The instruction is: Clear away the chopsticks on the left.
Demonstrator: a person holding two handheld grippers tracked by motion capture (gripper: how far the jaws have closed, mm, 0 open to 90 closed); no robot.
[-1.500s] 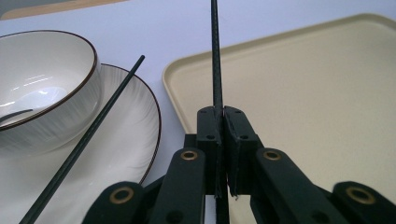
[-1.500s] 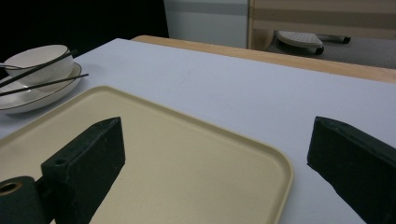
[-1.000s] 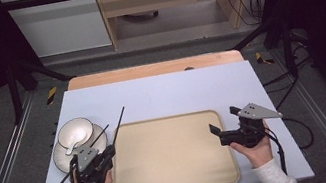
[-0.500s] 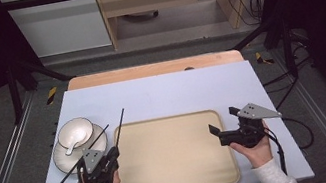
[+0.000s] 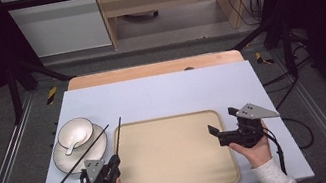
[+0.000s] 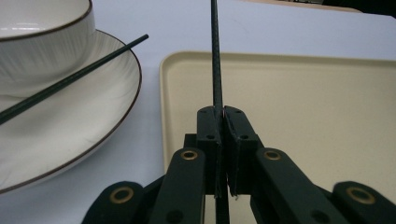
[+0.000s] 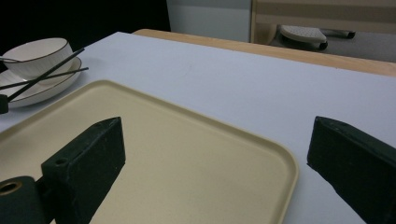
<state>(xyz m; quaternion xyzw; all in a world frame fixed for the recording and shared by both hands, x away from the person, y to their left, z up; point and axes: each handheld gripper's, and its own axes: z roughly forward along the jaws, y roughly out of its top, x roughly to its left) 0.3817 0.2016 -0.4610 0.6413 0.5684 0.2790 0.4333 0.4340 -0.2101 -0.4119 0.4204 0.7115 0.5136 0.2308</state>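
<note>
- Pinching one black chopstick (image 6: 216, 56), the left gripper (image 5: 108, 166) sits at the near-left of the table (image 5: 161, 92); its jaws are pressed together on the stick's near end.
- From the jaws, the held chopstick runs away from the person along the left rim of the tray (image 5: 227, 181), its far tip ending just beyond the tray's far-left corner.
- A second chopstick (image 5: 83, 155) lies slanted across the plate (image 5: 64, 162), left of the held one and apart from the gripper; its near tip rests on the table.
- A bowl (image 5: 75, 132) stands on the plate's far side, with a white spoon (image 5: 72, 147) leaning out of it.
- The right gripper (image 5: 221, 128) hovers over the tray's right edge, its jaws spread wide with nothing between them.
- The table carries a pale blue-grey matte sheet; a strip of light wood shows along its far edge.
- Beyond the table: grey floor, black frame struts at both sides, a white cabinet and a light wooden unit at the back.
- Tray: beige, smooth, rectangular, rounded corners, low raised rim.
- Plate and bowl: round, glossy white with fine ribbing and a thin dark rim line.
- Chopsticks: thin, straight, black.
</note>
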